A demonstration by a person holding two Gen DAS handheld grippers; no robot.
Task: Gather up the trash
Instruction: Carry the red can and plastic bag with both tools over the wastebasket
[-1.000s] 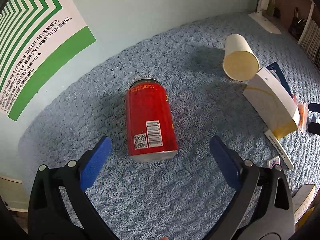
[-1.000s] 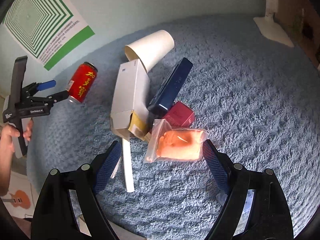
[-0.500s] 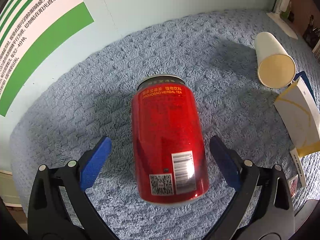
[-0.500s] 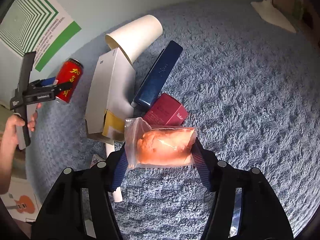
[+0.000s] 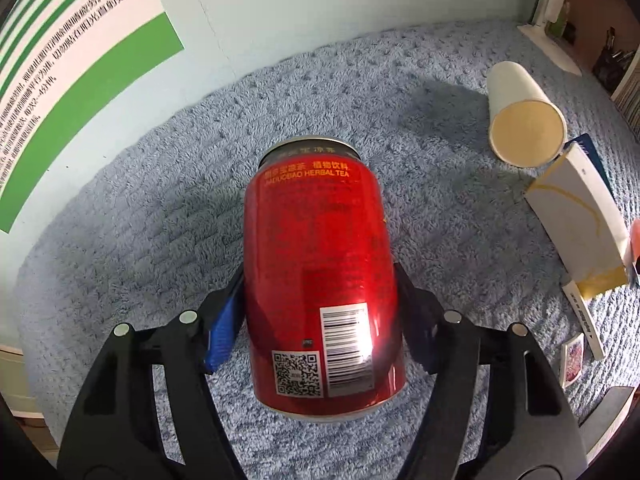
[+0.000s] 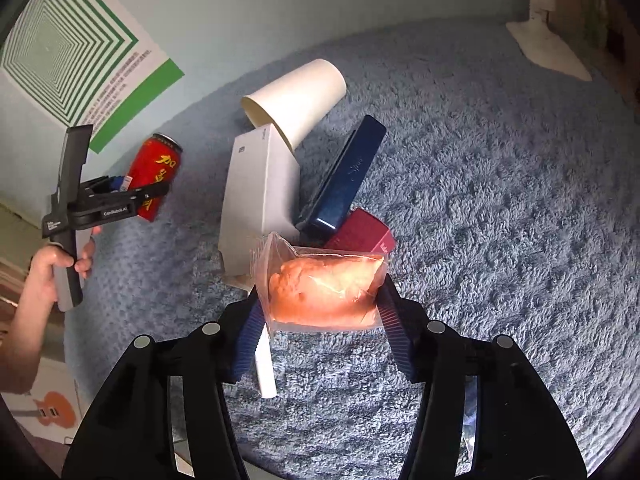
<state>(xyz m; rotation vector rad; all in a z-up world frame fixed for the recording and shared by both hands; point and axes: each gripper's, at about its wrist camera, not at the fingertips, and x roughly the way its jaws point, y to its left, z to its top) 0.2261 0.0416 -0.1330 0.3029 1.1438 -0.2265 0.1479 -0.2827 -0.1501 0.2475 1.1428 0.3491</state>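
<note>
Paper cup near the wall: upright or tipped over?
Tipped over. The paper cup lies on its side on the blue carpet, its open mouth sideways, toward the white box.

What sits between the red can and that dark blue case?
In the right wrist view, a white carton lies between the red can and the dark blue case.

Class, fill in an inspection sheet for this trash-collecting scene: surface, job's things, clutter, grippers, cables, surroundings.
Surface: blue carpet, fluffy.
Job's things: red can; bagged orange item; paper cup on its side; white box; navy case; maroon box.
Clutter: white strip on carpet.
Grippers: left hand-held gripper shut on can; right hand-held gripper shut on bagged item.
Cables: nothing seen.
Surroundings: green-striped poster on wall.
</note>
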